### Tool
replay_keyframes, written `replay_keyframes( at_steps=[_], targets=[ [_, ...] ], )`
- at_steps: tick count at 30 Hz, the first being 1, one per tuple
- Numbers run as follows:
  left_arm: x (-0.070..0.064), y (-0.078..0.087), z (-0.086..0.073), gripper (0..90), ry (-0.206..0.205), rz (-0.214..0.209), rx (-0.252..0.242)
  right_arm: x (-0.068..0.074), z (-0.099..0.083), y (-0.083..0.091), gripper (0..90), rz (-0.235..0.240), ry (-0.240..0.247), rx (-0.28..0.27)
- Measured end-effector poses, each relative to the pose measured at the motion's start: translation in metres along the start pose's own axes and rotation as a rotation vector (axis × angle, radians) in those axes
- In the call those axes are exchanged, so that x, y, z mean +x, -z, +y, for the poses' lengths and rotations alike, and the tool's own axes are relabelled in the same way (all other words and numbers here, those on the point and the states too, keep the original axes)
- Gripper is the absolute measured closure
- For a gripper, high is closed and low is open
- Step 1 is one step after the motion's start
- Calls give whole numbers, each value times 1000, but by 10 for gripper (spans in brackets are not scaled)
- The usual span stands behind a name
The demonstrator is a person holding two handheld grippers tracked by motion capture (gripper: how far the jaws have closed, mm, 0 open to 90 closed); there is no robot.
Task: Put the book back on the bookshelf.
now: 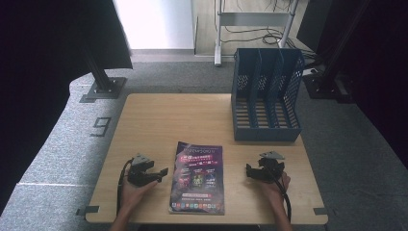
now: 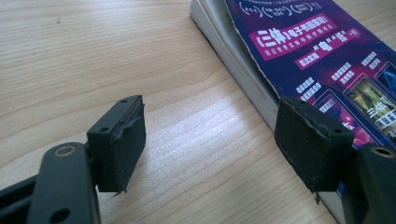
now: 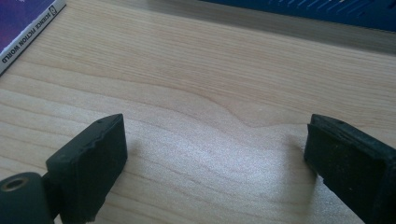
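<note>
A thick purple-covered magazine with pink and white print [image 1: 197,177] lies flat on the light wooden table [image 1: 192,115], near its front edge, cover up, between the two hand-held grippers. The left gripper [image 1: 161,172], black with a grey three-cornered plate on top, sits in the person's left hand [image 1: 136,191], just beside the magazine's left edge and pointing toward it. In the left gripper view its jaws stand wide apart with bare wood between them; the right-hand pad [image 2: 312,142] sits over the magazine's edge [image 2: 299,65], though contact cannot be confirmed. Nothing is gripped.

The right gripper [image 1: 249,172], of the same make, rests in the person's right hand [image 1: 275,185], near the magazine's right edge but apart from it. In the right gripper view its jaws are likewise spread wide over bare table, holding nothing; the magazine's corner [image 3: 25,25] shows at upper left.

A blue perforated plastic file rack with three compartments [image 1: 266,96] stands at the table's far right, well apart from the magazine.
</note>
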State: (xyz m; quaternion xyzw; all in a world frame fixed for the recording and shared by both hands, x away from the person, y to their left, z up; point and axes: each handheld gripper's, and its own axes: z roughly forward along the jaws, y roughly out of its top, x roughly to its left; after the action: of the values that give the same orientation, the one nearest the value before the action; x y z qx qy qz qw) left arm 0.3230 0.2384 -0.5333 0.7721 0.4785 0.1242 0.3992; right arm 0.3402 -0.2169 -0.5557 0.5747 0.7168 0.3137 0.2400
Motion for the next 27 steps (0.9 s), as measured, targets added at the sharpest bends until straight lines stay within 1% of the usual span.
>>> replay_keyframes(
  at_steps=[5,8,9,10,11,12,13,15,17,18,19,20,21,22,25,27],
  targets=[
    [2,3,0,249,11,-1,-7,0,0,0,58,-1,-1,-1],
    [4,6,-1,248,17,10,-13,0,0,0,68,-7,-7,-3],
    [4,7,-1,248,18,13,-15,-1,0,0,88,-10,-9,-6],
    [4,8,-1,248,18,14,-17,-1,0,0,88,-10,-9,-6],
    [4,9,0,247,16,15,-20,-1,0,1,114,-13,-11,-7],
    [2,11,-1,245,13,9,-28,-1,1,3,134,-24,-23,-14],
    [2,11,-1,243,13,9,-28,-1,1,3,134,-24,-23,-14],
    [1,11,-1,243,13,7,-31,1,3,7,142,-15,-26,-39],
    [2,10,-1,242,14,3,-29,4,7,12,153,5,-23,-73],
    [2,10,-1,241,16,3,-27,9,10,16,158,22,-9,-107],
    [2,9,-1,241,19,3,-28,12,12,17,157,32,-2,-119],
    [3,10,-1,241,24,1,-33,15,13,19,158,45,4,-129],
    [3,10,-1,241,24,1,-33,15,13,19,158,45,4,-129],
    [3,11,0,241,26,2,-36,20,14,22,157,74,10,-145],
    [2,12,1,241,24,9,-44,30,17,26,160,130,26,-168],
    [1,12,2,239,20,8,-44,35,19,29,165,151,40,-179]
  ],
)
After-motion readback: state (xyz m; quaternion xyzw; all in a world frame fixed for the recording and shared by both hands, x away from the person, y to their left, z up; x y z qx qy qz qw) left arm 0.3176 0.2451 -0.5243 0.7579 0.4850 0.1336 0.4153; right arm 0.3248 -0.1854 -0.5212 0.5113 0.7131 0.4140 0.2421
